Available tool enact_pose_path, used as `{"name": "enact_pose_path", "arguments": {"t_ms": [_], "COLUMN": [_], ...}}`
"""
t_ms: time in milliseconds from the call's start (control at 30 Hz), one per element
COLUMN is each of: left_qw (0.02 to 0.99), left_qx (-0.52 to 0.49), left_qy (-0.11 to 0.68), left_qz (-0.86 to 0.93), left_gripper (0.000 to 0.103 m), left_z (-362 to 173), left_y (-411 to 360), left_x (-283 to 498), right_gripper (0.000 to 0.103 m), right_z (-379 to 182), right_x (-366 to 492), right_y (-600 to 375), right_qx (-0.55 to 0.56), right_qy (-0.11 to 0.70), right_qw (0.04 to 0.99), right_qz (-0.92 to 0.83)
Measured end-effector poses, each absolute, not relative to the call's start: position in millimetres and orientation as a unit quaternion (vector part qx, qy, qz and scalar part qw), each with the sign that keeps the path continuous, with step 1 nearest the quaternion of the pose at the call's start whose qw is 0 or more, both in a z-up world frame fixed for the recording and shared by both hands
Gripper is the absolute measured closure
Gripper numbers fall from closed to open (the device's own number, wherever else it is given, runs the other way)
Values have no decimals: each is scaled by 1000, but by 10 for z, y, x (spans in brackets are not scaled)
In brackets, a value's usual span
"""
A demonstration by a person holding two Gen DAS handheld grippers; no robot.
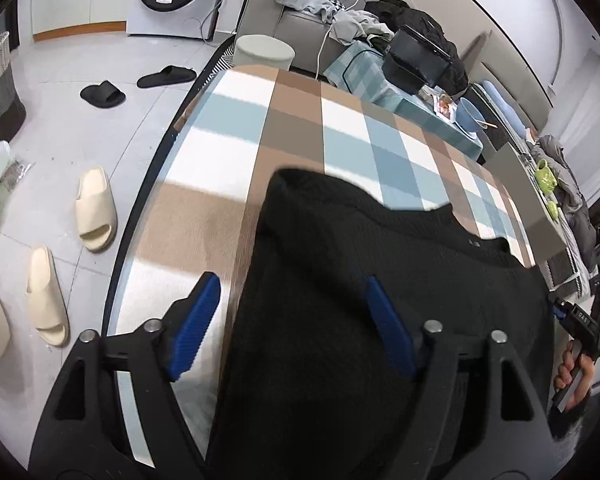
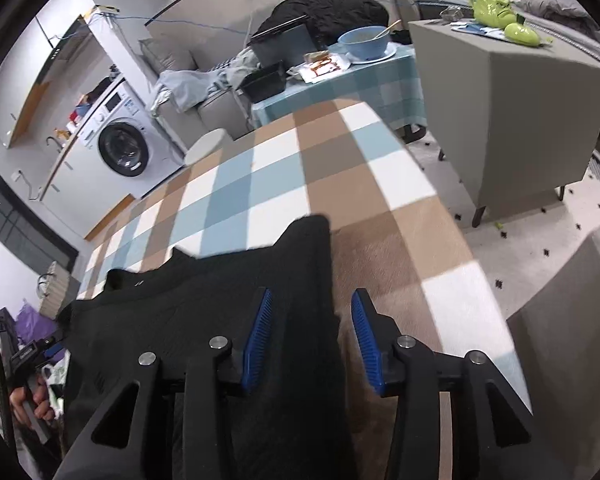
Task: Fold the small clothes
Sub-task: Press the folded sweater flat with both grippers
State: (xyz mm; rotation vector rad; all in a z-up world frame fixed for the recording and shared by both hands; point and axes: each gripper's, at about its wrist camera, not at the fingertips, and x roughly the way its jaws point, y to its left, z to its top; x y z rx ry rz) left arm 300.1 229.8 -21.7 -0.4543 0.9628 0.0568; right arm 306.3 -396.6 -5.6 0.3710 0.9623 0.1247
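Note:
A black knit garment (image 1: 360,260) lies spread on the table's brown, blue and white checked cloth (image 1: 292,120). My left gripper (image 1: 291,282) hovers over the garment's left edge with its jaws wide apart. One blue pad (image 1: 198,320) is above the cloth and the other pad (image 1: 384,320) above the knit, neither pressing on it. In the right wrist view the same garment (image 2: 220,300) ends at its right edge between the jaws of my right gripper (image 2: 312,294). That gripper stands open, its pads (image 2: 364,336) clear of the fabric.
Cream slippers (image 1: 96,208) and black slippers (image 1: 102,94) lie on the floor left of the table. A washing machine (image 2: 124,148), a round stool (image 1: 264,50), a side table with a blue bowl (image 2: 364,42) and a grey cabinet (image 2: 508,112) stand beyond it.

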Motion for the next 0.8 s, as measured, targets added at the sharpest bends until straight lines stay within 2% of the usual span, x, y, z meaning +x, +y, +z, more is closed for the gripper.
{"name": "enact_pose_path", "arguments": {"t_ms": [100, 333, 400, 433, 500, 600, 633, 700, 800], "left_qw": [854, 871, 868, 872, 873, 874, 874, 875, 878], "left_qx": [-224, -163, -160, -145, -132, -125, -124, -122, -106], "left_qy": [470, 464, 469, 468, 469, 470, 470, 468, 466], "left_qz": [7, 5, -1, 6, 4, -1, -3, -5, -4], "left_gripper": [29, 30, 45, 48, 61, 67, 68, 68, 68], "left_z": [-280, -320, -353, -349, -360, -361, -357, -355, -346], "left_y": [2209, 1844, 1787, 1741, 1683, 1628, 1612, 1571, 1482], "left_x": [2781, 2319, 2239, 2177, 2120, 1968, 1905, 1790, 1611], "right_gripper": [54, 54, 54, 54, 54, 55, 56, 65, 65], "right_z": [-68, -95, -97, -108, -139, -178, -185, -203, -218], "right_x": [2809, 2259, 2109, 2065, 1992, 1942, 1935, 1907, 1868], "right_y": [-3958, -3817, -3768, -3748, -3705, -3666, -3655, -3631, -3636], "right_qx": [184, 147, 130, 122, 106, 96, 92, 80, 76], "right_qy": [474, 481, 480, 481, 481, 483, 485, 488, 489], "right_qw": [857, 856, 858, 858, 859, 858, 856, 854, 853], "right_qz": [82, 121, 128, 131, 138, 147, 152, 159, 164]}}
